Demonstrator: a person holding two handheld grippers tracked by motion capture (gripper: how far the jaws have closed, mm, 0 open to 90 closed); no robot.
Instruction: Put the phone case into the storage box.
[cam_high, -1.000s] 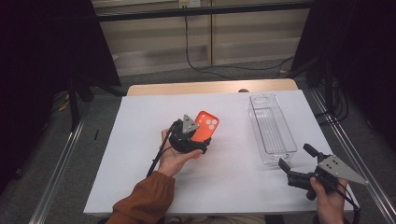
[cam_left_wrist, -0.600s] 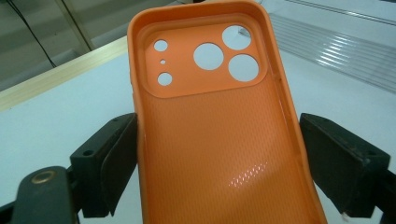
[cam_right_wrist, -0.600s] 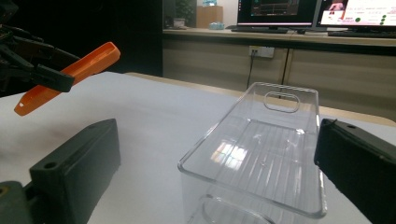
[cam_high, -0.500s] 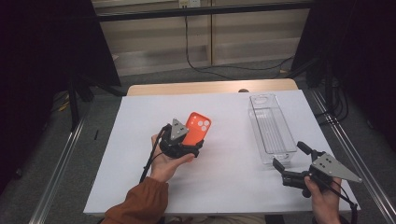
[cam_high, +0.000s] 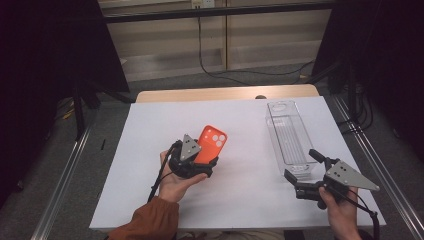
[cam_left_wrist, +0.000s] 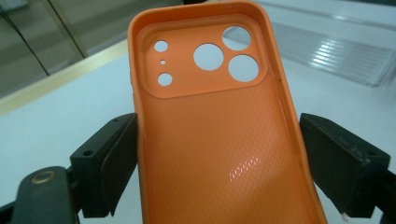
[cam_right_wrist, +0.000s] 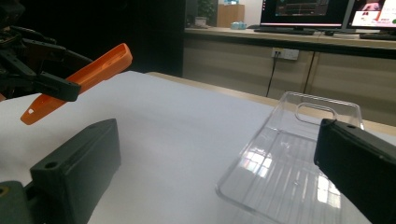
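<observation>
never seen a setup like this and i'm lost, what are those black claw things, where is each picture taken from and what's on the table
A person sits at a table with a hand-held two-jaw gripper in each hand; there is no robot arm. The high view looks down from above the person's side, forearms entering from the bottom. Each of the other two pictures comes from a camera riding on one gripper, looking along its own black jaws.

The left gripper is shut on an orange phone case, gripping its long edges and holding it tilted up off the table; its camera looks into the inside of the case. The right gripper is open, with nothing between its jaws, close to the near end of a clear plastic tray. The tray lies on the white table top.
</observation>
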